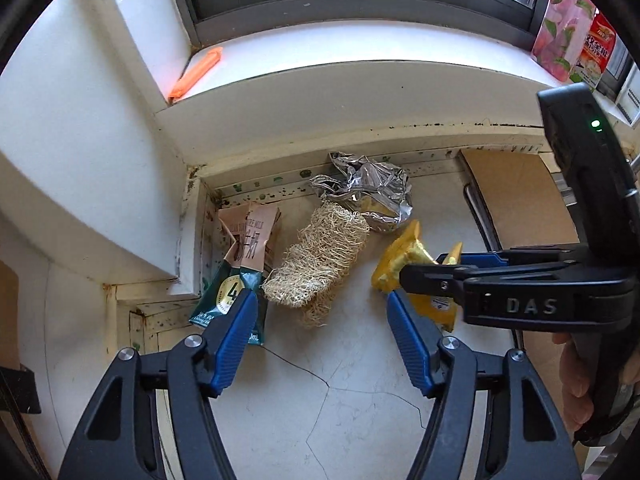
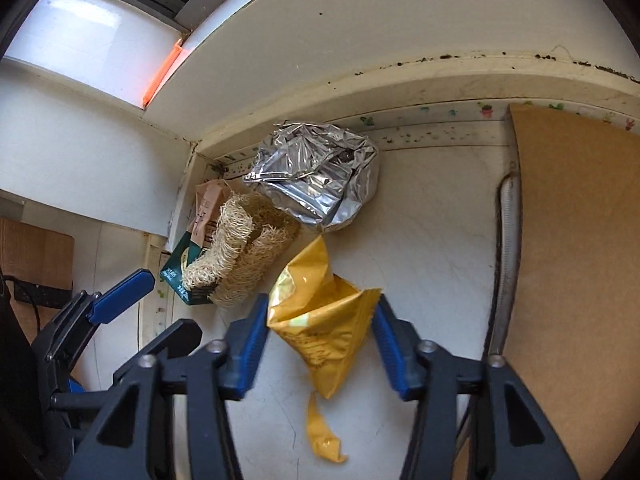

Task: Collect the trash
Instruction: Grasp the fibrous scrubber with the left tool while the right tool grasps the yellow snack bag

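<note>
On a white counter (image 1: 340, 400), in a corner below a window sill, lies a heap of trash. It holds a green and brown milk carton (image 1: 244, 256), a fibrous loofah (image 1: 320, 256), a crumpled silver foil bag (image 1: 368, 192) and a yellow snack bag (image 1: 400, 260). My left gripper (image 1: 320, 298) stands open just in front of the loofah's near end, its left finger lying over the carton. In the right wrist view my right gripper (image 2: 320, 306) has both pads against the yellow snack bag (image 2: 320, 320), which is creased between them. The loofah (image 2: 236, 248) and foil bag (image 2: 320, 176) lie beyond it.
A brown board (image 2: 580, 240) covers the counter on the right. An orange clip (image 1: 196, 74) lies on the window sill, and colourful packets (image 1: 568, 36) stand at its right end. A person's hand (image 1: 576, 384) holds the right gripper's handle. White walls close in the corner on the left.
</note>
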Motion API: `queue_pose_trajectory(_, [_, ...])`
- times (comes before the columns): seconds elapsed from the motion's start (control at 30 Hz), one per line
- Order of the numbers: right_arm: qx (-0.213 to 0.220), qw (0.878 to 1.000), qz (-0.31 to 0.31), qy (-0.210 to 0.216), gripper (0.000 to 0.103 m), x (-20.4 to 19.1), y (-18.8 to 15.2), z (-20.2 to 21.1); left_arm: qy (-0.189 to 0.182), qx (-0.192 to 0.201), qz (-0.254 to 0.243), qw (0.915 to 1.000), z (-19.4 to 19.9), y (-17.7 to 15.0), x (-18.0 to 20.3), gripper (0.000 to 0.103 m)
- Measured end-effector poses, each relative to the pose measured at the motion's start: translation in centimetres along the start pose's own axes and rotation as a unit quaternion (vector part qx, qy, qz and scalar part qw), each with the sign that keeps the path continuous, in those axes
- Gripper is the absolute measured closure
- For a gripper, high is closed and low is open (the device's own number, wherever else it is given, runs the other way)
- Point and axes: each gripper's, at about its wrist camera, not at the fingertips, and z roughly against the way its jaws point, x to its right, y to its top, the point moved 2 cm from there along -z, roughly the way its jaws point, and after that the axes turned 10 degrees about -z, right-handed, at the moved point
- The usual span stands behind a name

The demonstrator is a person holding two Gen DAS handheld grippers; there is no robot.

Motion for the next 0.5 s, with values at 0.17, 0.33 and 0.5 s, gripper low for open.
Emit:
queue_pose_trajectory(0.17, [0.025,1.000,-0.006,-0.005,0.059,1.0,0.2,1.7,-0.002,-0.014,-0.013,0.9998,-1.8,0.8,0.5,0.047])
queue_pose_trajectory(0.33, [0.037,0.999,-0.011,0.000,0.060,2.1,0.4,3.0,0.003,-0.026,-0.025,0.9993,-3.3,1.7,1.0,0.048])
queue_pose_trajectory(0.5, [0.042,0.999,-0.007,0.000,0.060,2.3,0.4,3.4,0.016,-0.044,-0.028,0.9985,-5.0,2.4,0.9,0.048])
